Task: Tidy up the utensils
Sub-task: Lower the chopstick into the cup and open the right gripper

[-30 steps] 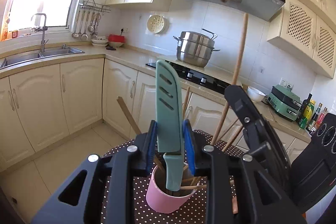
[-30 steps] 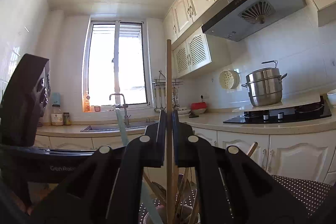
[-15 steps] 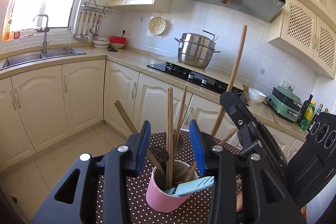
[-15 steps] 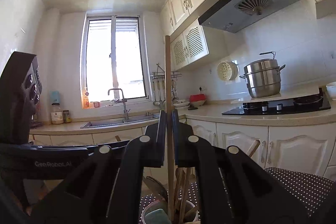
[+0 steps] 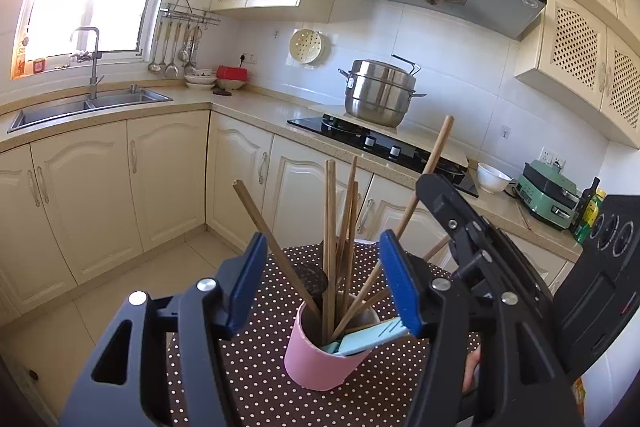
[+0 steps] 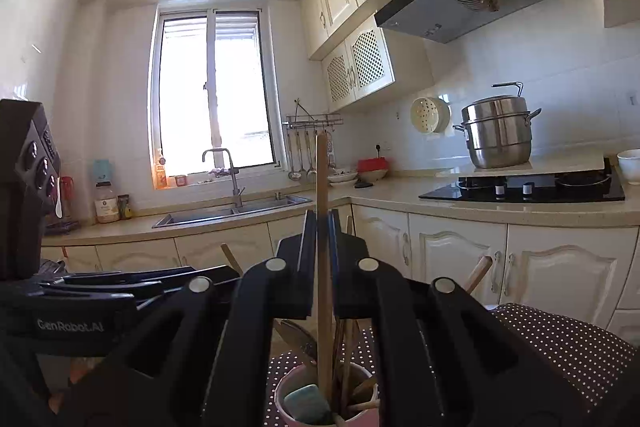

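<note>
On the polka-dot table, near its middle, a pink cup is seen, stuffed with wooden chopsticks and a teal knife lying tilted across the rim. Left gripper is held just above the cup, jaws spread wide, nothing between the blue pads. Right gripper is pressed together on a long wooden stick, kept upright, its lower end inside the cup.
</note>
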`<state>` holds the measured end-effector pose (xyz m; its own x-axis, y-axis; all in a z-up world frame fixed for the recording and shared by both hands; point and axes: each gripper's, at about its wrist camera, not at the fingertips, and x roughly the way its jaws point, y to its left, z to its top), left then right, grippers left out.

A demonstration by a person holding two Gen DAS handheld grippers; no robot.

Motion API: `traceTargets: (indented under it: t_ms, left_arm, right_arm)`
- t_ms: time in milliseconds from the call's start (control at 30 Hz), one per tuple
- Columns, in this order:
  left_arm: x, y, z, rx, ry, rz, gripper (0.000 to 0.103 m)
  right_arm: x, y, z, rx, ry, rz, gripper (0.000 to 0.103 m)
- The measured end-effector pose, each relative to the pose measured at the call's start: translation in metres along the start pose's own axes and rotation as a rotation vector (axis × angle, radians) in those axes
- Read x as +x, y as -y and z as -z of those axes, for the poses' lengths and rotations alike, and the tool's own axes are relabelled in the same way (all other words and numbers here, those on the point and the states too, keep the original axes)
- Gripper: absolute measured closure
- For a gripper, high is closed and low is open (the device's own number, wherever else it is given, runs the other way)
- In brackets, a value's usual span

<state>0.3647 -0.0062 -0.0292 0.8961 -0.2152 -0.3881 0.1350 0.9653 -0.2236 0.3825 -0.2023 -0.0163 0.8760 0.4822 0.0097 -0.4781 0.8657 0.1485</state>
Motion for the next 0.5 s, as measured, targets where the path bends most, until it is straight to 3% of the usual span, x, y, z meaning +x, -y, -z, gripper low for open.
traceTargets:
  t_ms: [500]
  left_arm:
    - [-0.017,0.0,0.01,0.003,-0.046,-0.046,0.044]
  right_arm:
    - [0.009,0.001,0.0,0.052,-0.215,0.022,0.102]
